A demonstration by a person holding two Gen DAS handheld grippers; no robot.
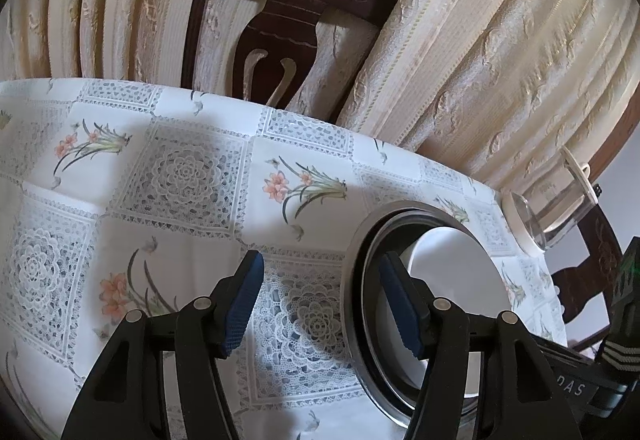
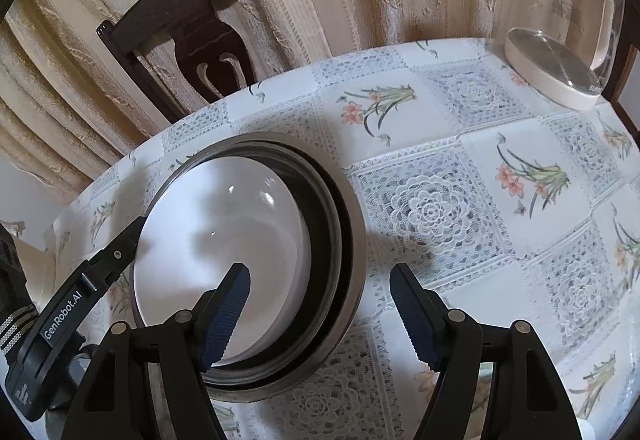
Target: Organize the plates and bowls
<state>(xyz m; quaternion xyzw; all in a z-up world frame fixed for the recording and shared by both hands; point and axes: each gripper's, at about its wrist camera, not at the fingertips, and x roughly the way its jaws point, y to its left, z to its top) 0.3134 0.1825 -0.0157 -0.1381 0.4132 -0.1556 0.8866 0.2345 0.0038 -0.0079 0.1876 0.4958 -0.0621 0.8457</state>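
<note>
Cream curtains fill the top of both views, with a dark carved wooden chair pushed against the far edge of the surface, which is covered in a white cloth printed with lace squares and orange flowers. On that cloth, at the lower right of the left wrist view and the lower left of the right wrist view, sits the stack of dishes: a white bowl nested inside a dark-walled, grey-rimmed bowl, which seems to rest in another of the same kind, though the exact count is hard to tell. Nesting them this way looks like the point of the task, so the stacking appears largely done, at least for the dishes in sight. A glass kettle on a cream base stands well apart at the upper right of the right wrist view, out of the working area. The left tongs are spread wide and hold nothing, one pad before bare cloth and the other before the stack's rim. The right tongs are likewise wide open and empty, one pad in front of the white bowl, the other in front of the cloth beside the stack.
</note>
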